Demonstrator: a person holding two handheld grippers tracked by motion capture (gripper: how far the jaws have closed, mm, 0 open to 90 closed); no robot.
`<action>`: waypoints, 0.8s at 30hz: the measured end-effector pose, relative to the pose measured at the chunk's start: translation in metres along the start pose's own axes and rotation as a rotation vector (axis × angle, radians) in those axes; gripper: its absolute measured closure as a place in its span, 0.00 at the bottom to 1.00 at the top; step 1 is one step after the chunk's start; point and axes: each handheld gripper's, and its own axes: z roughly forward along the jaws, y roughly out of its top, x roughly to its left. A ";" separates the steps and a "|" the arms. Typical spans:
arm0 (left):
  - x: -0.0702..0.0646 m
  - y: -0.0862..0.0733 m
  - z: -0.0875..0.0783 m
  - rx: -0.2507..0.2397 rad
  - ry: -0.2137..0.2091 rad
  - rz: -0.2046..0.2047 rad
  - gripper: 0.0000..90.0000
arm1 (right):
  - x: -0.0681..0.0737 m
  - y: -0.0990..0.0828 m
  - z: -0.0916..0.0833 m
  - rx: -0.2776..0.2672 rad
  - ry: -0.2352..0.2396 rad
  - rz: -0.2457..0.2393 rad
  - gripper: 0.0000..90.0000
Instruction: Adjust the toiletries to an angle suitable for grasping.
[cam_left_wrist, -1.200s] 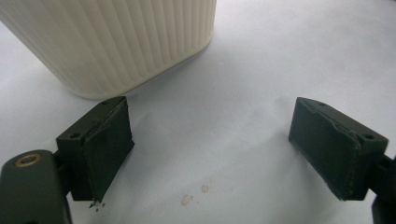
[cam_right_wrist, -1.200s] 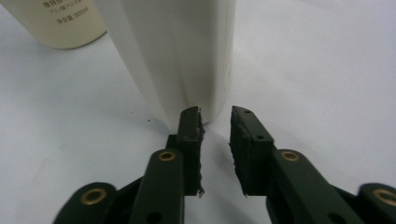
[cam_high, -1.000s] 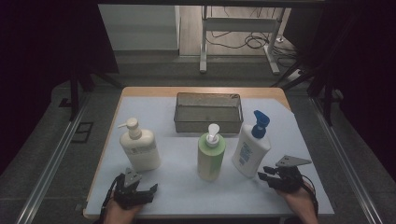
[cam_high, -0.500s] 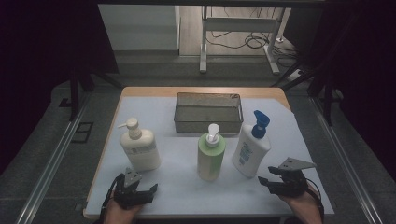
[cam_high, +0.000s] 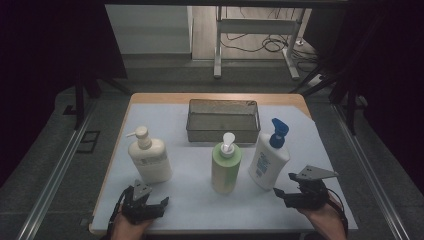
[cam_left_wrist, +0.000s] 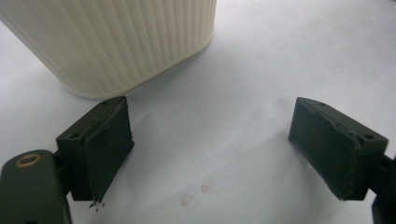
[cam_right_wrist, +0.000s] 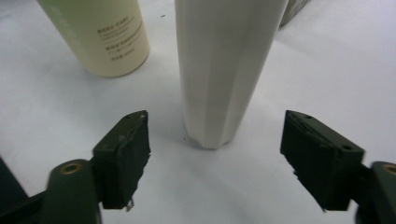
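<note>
Three pump bottles stand in a row on the white table sheet (cam_high: 190, 200): a cream one (cam_high: 148, 159) at the left, a green one (cam_high: 226, 167) in the middle, and a white one with a blue pump (cam_high: 268, 159) at the right. My left gripper (cam_high: 150, 199) rests open near the front edge, just short of the cream ribbed bottle (cam_left_wrist: 112, 42), with nothing between its pads (cam_left_wrist: 219, 154). My right gripper (cam_high: 281, 193) is open and its jaws have just been opening. The white bottle (cam_right_wrist: 224, 70) stands just beyond its pads (cam_right_wrist: 219, 158), untouched, with the green bottle (cam_right_wrist: 102, 32) to its left.
A grey wire-mesh basket (cam_high: 223, 131) sits behind the bottles at the table's middle back. Dark floor and metal rails flank the table on both sides. A metal stand and cables lie on the floor beyond the far edge.
The right gripper's jaws have spread wider and the hand has lifted a little off the sheet beside the white bottle. The left gripper and the bottles have kept still.
</note>
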 end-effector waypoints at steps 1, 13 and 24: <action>0.000 0.000 0.000 0.000 0.000 0.000 0.14 | 0.000 0.002 0.000 -0.007 -0.004 -0.003 0.24; 0.000 0.000 0.000 0.001 0.000 0.000 0.14 | 0.004 0.021 -0.003 -0.041 -0.002 0.005 0.15; 0.000 0.000 0.000 0.001 0.000 0.000 0.14 | 0.005 0.039 -0.002 -0.071 0.006 0.029 0.12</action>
